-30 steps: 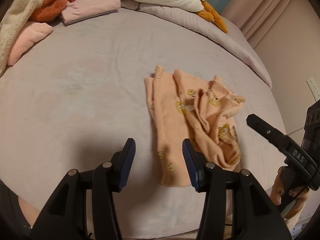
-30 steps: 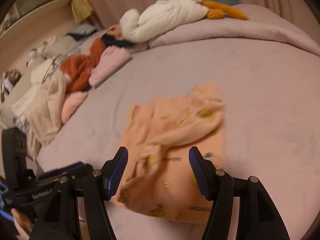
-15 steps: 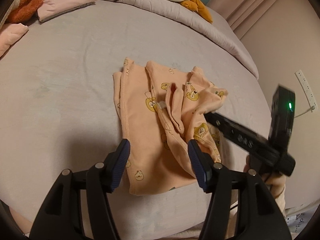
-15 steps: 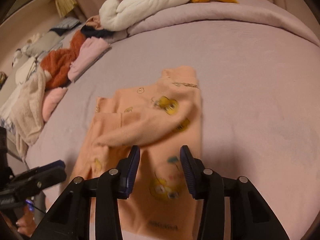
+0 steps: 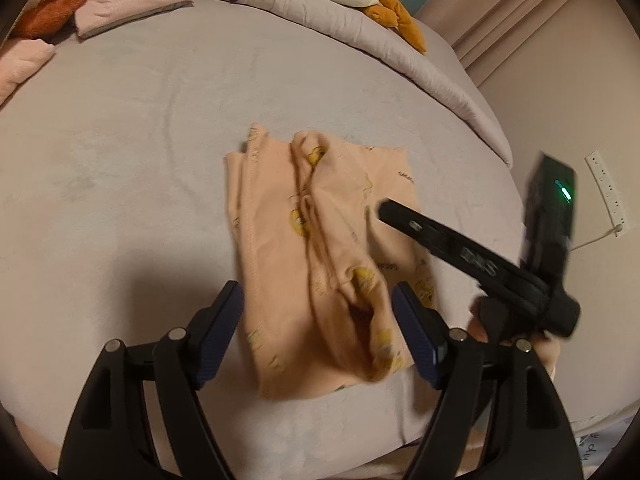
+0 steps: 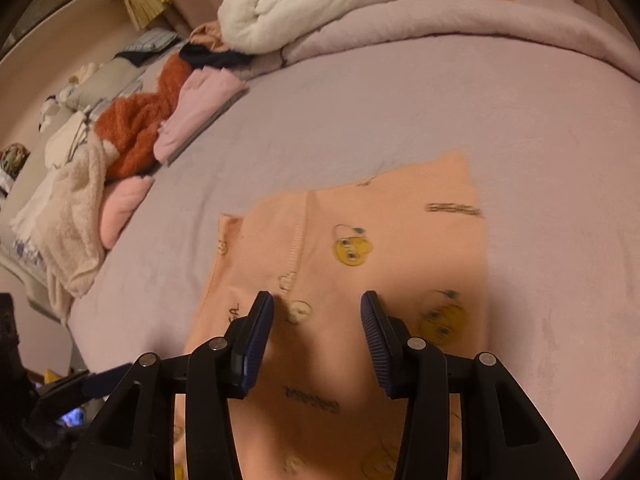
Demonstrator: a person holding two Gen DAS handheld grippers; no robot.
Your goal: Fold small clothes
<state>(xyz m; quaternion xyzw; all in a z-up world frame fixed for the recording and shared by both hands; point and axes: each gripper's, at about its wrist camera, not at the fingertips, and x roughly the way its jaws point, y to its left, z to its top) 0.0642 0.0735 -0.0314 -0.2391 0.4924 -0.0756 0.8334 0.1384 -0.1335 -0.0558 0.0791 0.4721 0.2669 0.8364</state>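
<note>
**Now both grippers stand open over the half-folded garment**

My left gripper (image 5: 318, 316) has just been widening its jaws; they straddle the near end of the peach garment (image 5: 320, 248) without pinching it. My right gripper (image 6: 317, 334) has reopened a little after narrowing and grips nothing, the cloth lying flat below it. A second ago the right side was bunched; now it lies spread on the bed (image 5: 120, 160). I judge this fold laid, another due.
</note>
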